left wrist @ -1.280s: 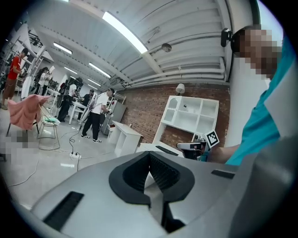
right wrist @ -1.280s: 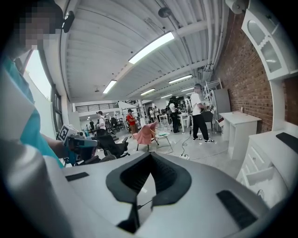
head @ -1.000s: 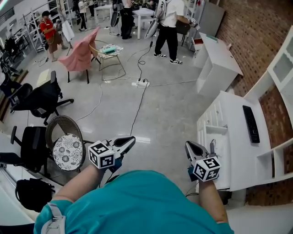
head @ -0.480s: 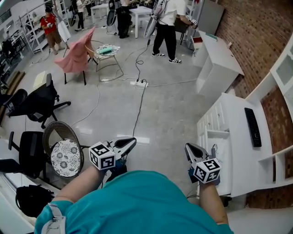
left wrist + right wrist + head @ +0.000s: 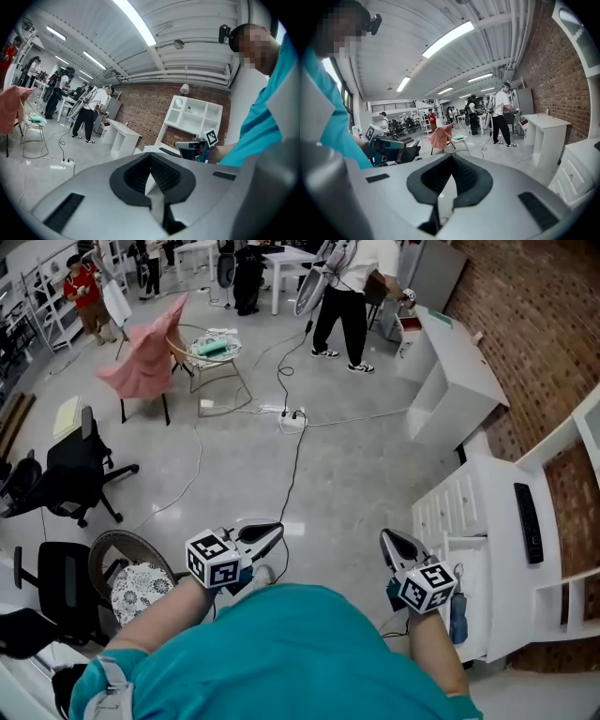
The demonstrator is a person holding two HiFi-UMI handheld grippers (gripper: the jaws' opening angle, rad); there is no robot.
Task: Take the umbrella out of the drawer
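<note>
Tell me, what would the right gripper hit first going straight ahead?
Nothing near: the right gripper tilts slightly down over bare floor, so probably the floor, short of the pink-draped chair. Depth is unclear.

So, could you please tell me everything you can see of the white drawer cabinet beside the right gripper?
The white drawer cabinet looks like painted board, low and long, standing upright against the brick wall. Its front carries rows of small drawers; one drawer seems pulled out. A slim black remote-like object lies flat on its top. The right gripper hangs near it without touching.
</note>
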